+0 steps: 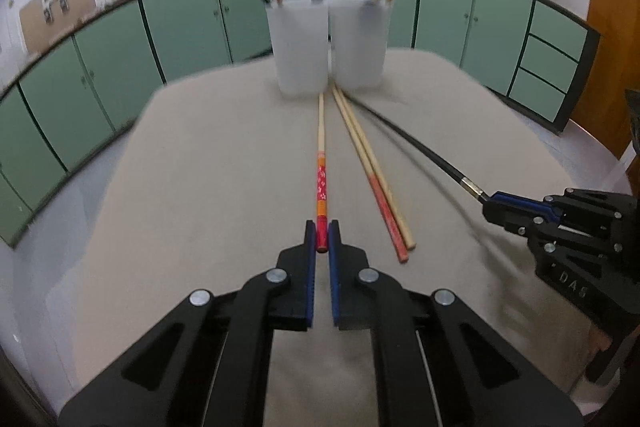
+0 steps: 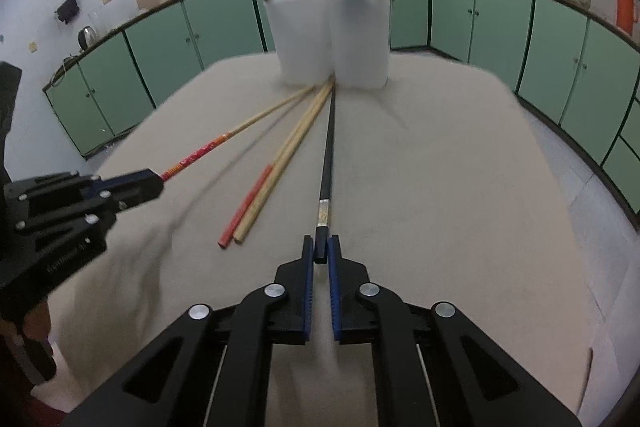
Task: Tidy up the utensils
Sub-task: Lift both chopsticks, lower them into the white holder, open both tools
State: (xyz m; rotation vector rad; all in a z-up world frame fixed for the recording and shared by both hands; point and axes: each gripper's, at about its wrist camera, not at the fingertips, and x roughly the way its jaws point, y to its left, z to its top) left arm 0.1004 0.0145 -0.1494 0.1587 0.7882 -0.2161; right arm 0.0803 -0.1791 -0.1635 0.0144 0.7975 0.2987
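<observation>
My left gripper (image 1: 322,235) is shut on the red end of a red-patterned wooden chopstick (image 1: 321,147), which reaches toward two white cups. My right gripper (image 2: 321,250) is shut on the thick end of a black chopstick (image 2: 328,147). Each gripper also shows in the other's view: the right gripper (image 1: 490,205) at the right, the left gripper (image 2: 158,181) at the left. Two more chopsticks (image 1: 376,179), one with a red end and one plain, lie on the beige cloth between the held ones. The left cup (image 1: 298,47) and right cup (image 1: 358,43) hold chopsticks and a spoon.
The beige cloth-covered table (image 1: 200,187) ends just behind the cups. Green kitchen cabinets (image 1: 180,27) run along the back, with a sink tap and pots on the counter. A wooden door (image 1: 616,47) stands at the right.
</observation>
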